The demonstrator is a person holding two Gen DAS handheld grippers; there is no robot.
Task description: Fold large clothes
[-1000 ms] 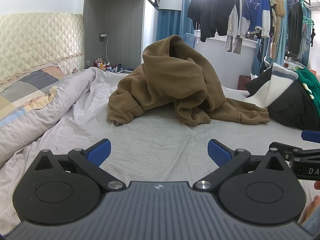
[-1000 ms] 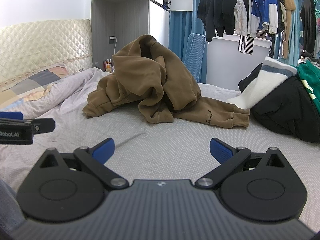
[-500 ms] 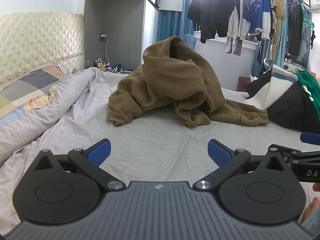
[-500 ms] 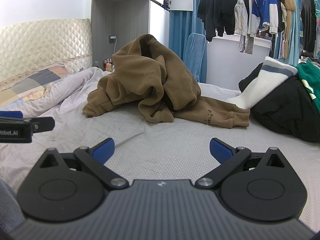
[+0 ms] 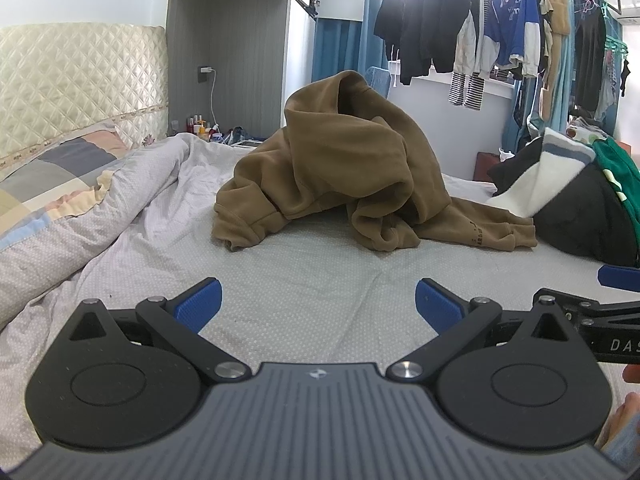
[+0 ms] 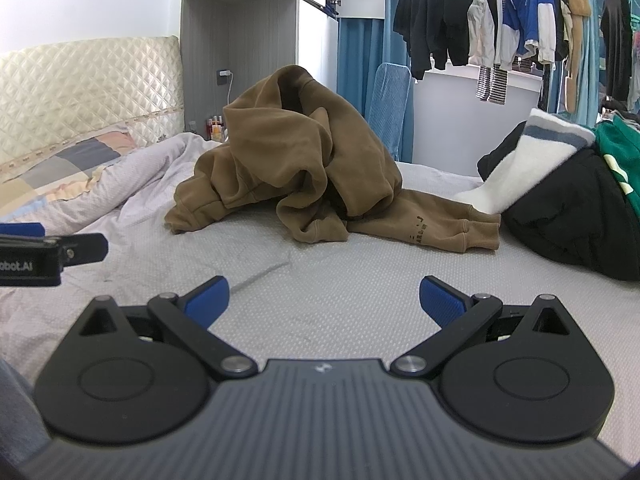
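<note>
A brown hoodie point(image 5: 352, 168) lies in a crumpled heap in the middle of the bed, one sleeve stretched out to the right; the right wrist view shows the same hoodie point(image 6: 296, 168). My left gripper point(image 5: 318, 304) is open above the bare sheet, well short of the heap, with nothing between its blue pads. My right gripper point(image 6: 323, 302) is open too, beside the left one and equally far from the hoodie. Each gripper shows at the edge of the other's view.
The grey dotted sheet point(image 5: 320, 264) lies between me and the hoodie. A rumpled duvet point(image 5: 100, 232) and a pillow sit left. A pile of black, white and green clothes point(image 6: 568, 208) sits right. Clothes hang on a rail point(image 5: 500, 20) behind.
Both grippers have edged slightly forward toward the hoodie. Nothing was grasped and both stayed open.
</note>
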